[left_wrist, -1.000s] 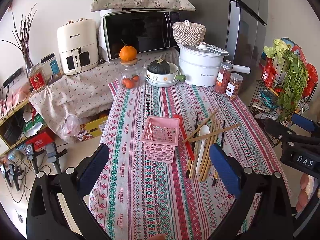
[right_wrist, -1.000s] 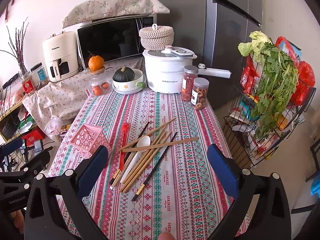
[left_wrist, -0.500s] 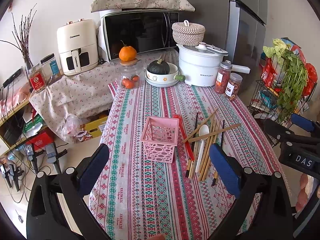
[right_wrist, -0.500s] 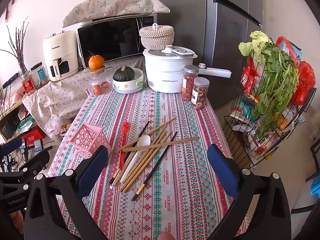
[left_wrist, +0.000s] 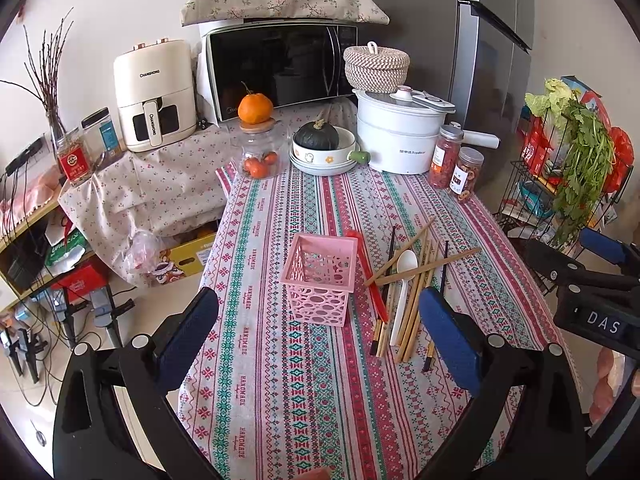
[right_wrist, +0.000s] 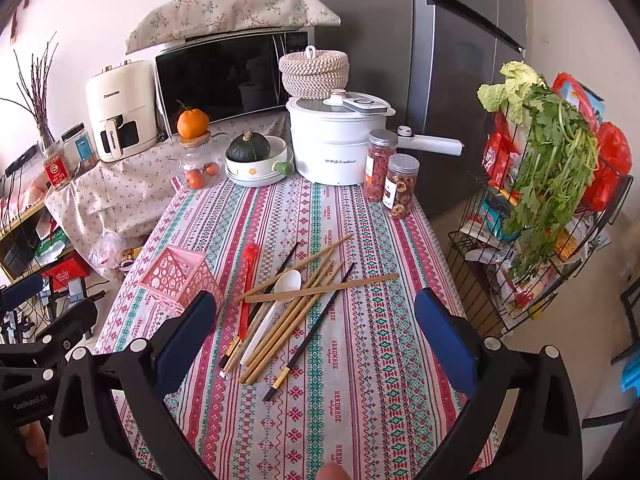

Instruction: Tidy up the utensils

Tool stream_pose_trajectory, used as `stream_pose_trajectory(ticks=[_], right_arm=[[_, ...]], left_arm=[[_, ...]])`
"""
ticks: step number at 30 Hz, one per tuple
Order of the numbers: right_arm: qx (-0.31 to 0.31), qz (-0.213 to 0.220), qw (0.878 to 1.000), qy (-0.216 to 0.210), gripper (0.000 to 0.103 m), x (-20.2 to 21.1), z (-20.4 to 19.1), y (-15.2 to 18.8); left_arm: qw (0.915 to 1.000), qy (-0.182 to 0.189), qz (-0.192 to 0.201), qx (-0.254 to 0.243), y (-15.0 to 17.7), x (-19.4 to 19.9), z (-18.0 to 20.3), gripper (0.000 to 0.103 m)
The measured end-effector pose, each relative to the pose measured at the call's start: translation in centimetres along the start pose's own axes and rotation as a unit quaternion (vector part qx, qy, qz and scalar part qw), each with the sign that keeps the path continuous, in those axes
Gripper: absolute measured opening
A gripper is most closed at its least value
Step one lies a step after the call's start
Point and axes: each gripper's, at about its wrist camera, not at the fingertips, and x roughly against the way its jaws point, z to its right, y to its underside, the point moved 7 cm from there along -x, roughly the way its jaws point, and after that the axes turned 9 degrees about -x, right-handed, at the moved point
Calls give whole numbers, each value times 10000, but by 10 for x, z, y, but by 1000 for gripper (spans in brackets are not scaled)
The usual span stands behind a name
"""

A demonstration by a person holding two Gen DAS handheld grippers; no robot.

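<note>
Utensils (right_wrist: pixel 288 308) lie in a loose heap on the striped tablecloth (right_wrist: pixel 360 360), just right of the pink basket (left_wrist: pixel 322 276); the heap holds several wooden chopsticks (right_wrist: pixel 320 286), dark chopsticks (right_wrist: pixel 310 330), a white spoon (right_wrist: pixel 276 300) and a red utensil (right_wrist: pixel 245 284), crossed over one another and touching; the basket stands upright and holds none of them in either view. Against the pictures from a second and half a second ago, nothing on the table has moved; basket and heap keep the same places, and both views are framed almost exactly as before. The left gripper (left_wrist: pixel 320 324) hangs above the near edge of the cloth, its blue-padded fingers (left_wrist: pixel 188 332) spread wide with nothing between them, just as earlier; the basket sits in the gap between them, farther back. The right gripper (right_wrist: pixel 316 330) is likewise wide apart and grasps nothing, its fingers (right_wrist: pixel 444 336) framing the heap, unchanged from the earlier frames. At the far end of the table stand a white pot (right_wrist: pixel 334 148), two lidded jars (right_wrist: pixel 390 178), a bowl with a dark squash (right_wrist: pixel 256 160) and a glass jar topped by an orange (right_wrist: pixel 196 152); behind them sit a microwave (right_wrist: pixel 224 80) and an air fryer (right_wrist: pixel 120 112); a wire rack with greens (right_wrist: pixel 552 184) stands to the right.
</note>
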Motion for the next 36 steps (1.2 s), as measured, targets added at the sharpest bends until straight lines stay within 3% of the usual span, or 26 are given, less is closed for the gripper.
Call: stream_pose_trajectory(ticks=[16,24,29,36], right_arm=[[-16,-14,10000,-27,96,-3,1,-1],[-421,-268,9985,218,96,-32,39,-12],[-780,-768,9931,433,96,-67,72,-12],[-1127,-1190,9841,690,96,-99,112,-12]], left_arm=[[9998,76,133,137,9,-12,2,96],[9971,543,-193,-492,-28,-28,27,96],[9870,1097,-799,-864,-57,-68,54,96],[9610,1675,-1776,-1298,-72,-159,101,92]])
